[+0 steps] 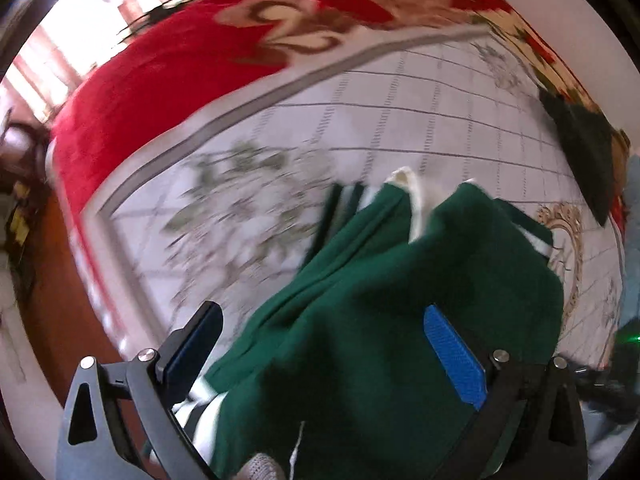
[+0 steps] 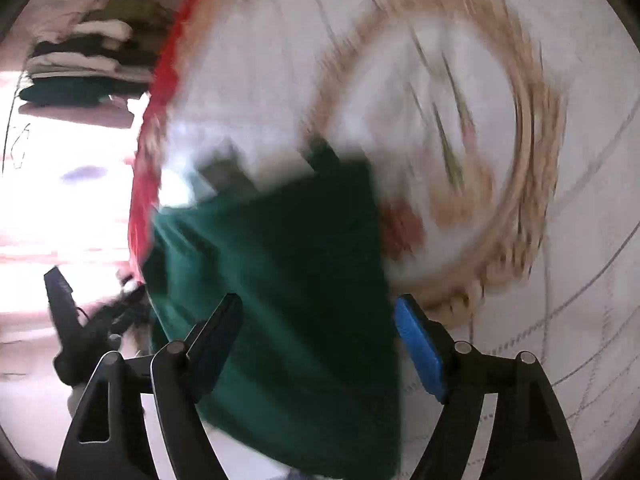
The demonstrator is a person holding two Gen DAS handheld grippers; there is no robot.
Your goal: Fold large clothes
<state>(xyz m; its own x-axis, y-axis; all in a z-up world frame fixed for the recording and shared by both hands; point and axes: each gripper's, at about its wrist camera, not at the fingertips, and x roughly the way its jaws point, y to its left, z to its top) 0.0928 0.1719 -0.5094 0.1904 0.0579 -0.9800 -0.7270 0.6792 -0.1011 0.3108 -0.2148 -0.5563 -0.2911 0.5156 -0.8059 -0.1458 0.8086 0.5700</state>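
Green garment (image 1: 360,300) over the white quilt (image 1: 420,112): both the left gripper (image 1: 324,332) and right gripper (image 2: 316,320) stand released, cloth between unclamped pads. Lay edges level before smoothing.

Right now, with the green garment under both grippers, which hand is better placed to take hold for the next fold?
Probably left. The left gripper stands open with the green garment bunched thickly between its pads. The right gripper is open too, but the cloth there ends at an edge just inside its blue pad.

One green garment (image 1: 380,312), one patterned bedspread (image 1: 400,100), one stack of folded clothes (image 2: 86,52), two claws.
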